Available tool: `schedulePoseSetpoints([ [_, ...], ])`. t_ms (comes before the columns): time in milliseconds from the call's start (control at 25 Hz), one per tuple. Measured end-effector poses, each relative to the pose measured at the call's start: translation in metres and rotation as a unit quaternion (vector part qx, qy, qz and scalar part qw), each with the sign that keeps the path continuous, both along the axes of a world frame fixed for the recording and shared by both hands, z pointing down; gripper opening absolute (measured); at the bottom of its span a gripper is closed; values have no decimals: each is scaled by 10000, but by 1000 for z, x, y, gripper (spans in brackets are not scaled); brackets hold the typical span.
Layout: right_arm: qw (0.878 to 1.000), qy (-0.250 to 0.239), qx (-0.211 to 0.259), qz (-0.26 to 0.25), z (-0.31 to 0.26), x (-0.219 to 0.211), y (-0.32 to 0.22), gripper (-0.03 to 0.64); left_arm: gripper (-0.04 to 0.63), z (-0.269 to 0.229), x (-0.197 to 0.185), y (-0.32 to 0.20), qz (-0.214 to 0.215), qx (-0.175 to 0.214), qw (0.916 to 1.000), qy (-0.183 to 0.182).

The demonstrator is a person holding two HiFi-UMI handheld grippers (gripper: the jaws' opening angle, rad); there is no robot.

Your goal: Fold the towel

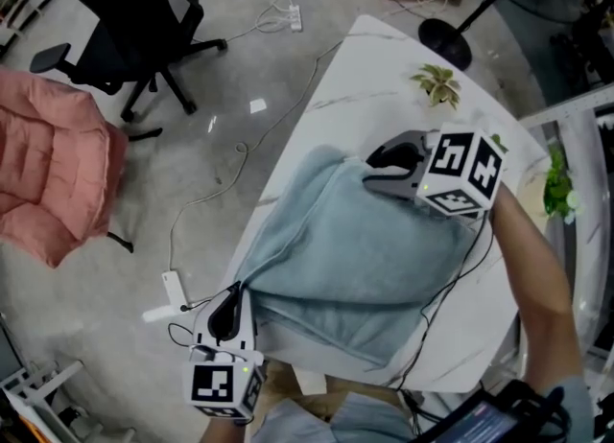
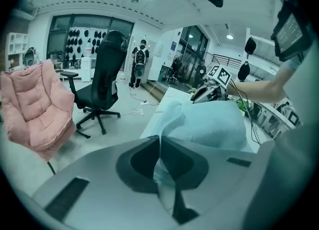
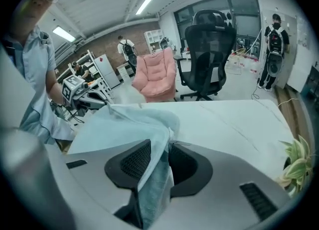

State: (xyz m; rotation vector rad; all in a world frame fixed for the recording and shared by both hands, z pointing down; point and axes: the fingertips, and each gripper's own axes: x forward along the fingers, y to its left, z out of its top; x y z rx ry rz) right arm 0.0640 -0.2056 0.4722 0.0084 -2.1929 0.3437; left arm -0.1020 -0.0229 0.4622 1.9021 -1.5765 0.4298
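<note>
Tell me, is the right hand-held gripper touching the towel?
Touching. The right gripper view shows the towel pinched between the jaws of the right hand-held gripper.

The bench (image 1: 384, 58) has a white top with faint grey veins and rounded corners. A pale blue towel (image 1: 355, 259) lies on it, doubled over, so that layered edges show along its near side. The towel's left edge runs close along the bench's left edge. Beyond the towel the top is bare up to a small leafy plant (image 1: 437, 84), which stands well apart from the towel near the far corner. Right of the towel a thin black cable (image 1: 451, 288) crosses a bare strip of the top.
</note>
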Motion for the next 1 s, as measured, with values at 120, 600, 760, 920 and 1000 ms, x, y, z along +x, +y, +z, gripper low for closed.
schedulePoseSetpoints([
  [120,10000,44,28,82,10,-2,-5,115,14,0,-1,-1,5,27,10000,-30],
  [600,9971,-211,696,213,0,-7,-21,40,15,-4,-4,8,-18,62,10000,-16],
  [760,9948,-466,893,124,-17,-15,-22,40,15,-8,-5,12,-96,3,9999,76],
  [920,9943,-330,1011,63,-21,-15,-23,43,14,-11,-8,12,-143,-17,9999,77],
  [1000,9942,-221,1051,71,-14,-11,-22,44,14,-13,-8,11,-157,-30,9999,59],
])
